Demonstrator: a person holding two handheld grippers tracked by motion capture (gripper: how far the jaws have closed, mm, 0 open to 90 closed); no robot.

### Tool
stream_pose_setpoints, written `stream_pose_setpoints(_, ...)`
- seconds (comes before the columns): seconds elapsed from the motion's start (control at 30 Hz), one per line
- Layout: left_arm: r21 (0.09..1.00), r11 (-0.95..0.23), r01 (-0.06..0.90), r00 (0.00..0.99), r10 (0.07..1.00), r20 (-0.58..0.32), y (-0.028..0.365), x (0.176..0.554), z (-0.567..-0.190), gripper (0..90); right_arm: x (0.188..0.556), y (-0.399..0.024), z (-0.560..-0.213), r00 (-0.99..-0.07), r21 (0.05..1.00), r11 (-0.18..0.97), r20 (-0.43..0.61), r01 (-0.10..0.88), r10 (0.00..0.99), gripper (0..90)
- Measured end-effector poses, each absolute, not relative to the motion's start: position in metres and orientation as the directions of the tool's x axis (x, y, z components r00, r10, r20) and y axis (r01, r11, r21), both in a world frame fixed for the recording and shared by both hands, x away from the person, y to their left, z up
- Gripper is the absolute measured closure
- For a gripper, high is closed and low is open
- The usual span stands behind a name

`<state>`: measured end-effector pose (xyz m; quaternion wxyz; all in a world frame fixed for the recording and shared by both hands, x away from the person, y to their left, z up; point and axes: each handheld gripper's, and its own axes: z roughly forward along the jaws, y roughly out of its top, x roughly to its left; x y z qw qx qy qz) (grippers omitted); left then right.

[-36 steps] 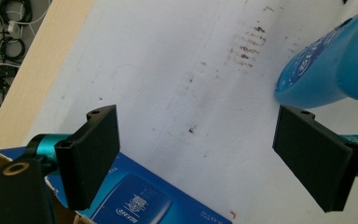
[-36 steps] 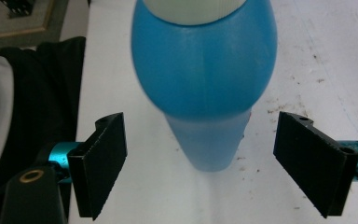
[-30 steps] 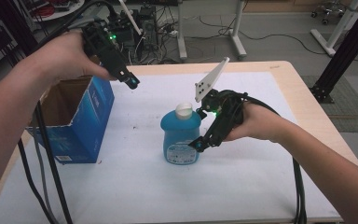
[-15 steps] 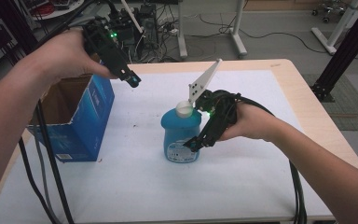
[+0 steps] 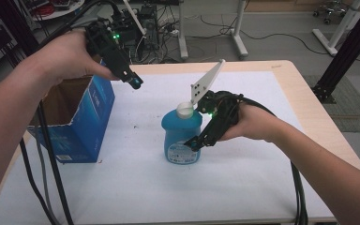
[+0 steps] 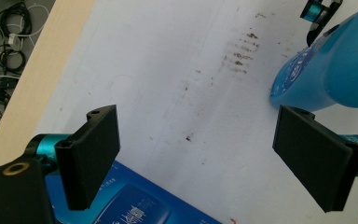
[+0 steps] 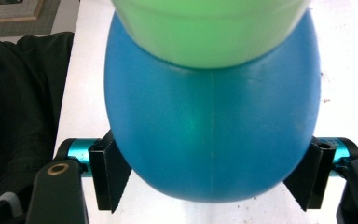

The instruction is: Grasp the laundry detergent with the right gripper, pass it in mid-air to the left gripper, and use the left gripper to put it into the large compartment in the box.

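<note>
As seen, right gripper (image 7: 207, 179) clamping bottle (image 7: 212, 135)

Smooth plastic bottle (image 5: 182, 136), glossy cardboard box (image 5: 82, 124), wood table (image 5: 304, 89).

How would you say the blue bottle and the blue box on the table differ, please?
The blue bottle is rounded and capped in white; the blue box is square-cornered, its top open. The bottle stands mid-table with the right gripper closed on its sides, the fingers having just been closing; the box sits near the table's left edge, under the open left gripper, untouched. Both are blue and stand upright.
</note>
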<state>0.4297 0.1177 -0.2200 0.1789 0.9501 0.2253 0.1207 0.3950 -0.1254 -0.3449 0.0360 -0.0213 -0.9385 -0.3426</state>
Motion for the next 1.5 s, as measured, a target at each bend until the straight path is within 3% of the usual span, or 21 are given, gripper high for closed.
stream_pose_setpoints(1.5,0.392,-0.837,0.381,0.873,0.465,0.144,0.1174,0.4283,-0.2214,14.9,0.3926,-0.1222,-0.3485,-1.0,0.653,0.757,0.028,0.019,0.0,43.8)
